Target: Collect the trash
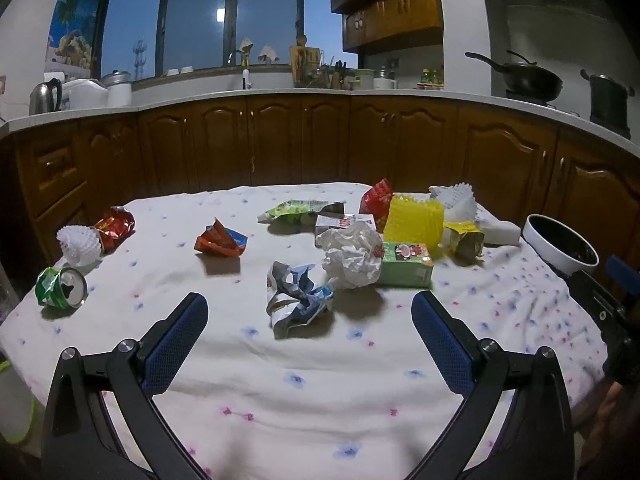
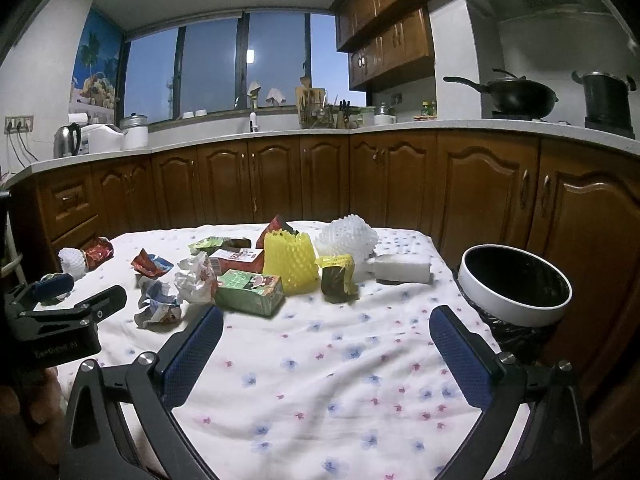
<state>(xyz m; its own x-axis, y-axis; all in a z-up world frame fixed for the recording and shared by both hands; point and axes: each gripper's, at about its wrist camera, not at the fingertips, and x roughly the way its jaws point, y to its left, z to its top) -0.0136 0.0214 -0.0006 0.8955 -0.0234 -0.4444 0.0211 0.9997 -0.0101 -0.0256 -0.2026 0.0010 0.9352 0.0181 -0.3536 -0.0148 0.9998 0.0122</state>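
On the flowered worktop (image 1: 320, 380) trash is scattered everywhere, and both grippers hang just above the near edge, empty. Left gripper (image 1: 310, 316) is spread wide, jaws either side of open cloth, and dead ahead, near the fingertips, lies a crumpled wrapper (image 1: 298, 300) in white and blue. Looks like that's the first pick. Right gripper (image 2: 326, 332) is wide open too, nothing between its jaws, pointed at bare cloth with the bin (image 2: 516, 284) off its right side, at the worktop's edge.

Beyond the wrapper, a paper ball (image 1: 352, 258) leans against a green carton (image 1: 406, 264), with a yellow net (image 1: 414, 222) behind them. Off to the left, well apart, a green can (image 1: 60, 286) lies on its side, near a white foam cup (image 1: 78, 246) and a red packet (image 1: 116, 224). A red-and-blue wrapper (image 1: 220, 242) sits alone mid-worktop.

For a clean grab, I'd say go in low, straddle the wrapper across its narrow middle, and close gently; it's light and springy, likely to skate on the cloth. Keep the fingertips off the fabric, or the cloth will bunch up and drag the neighbours. The bin is far right, so a handover or long carry looks needed.
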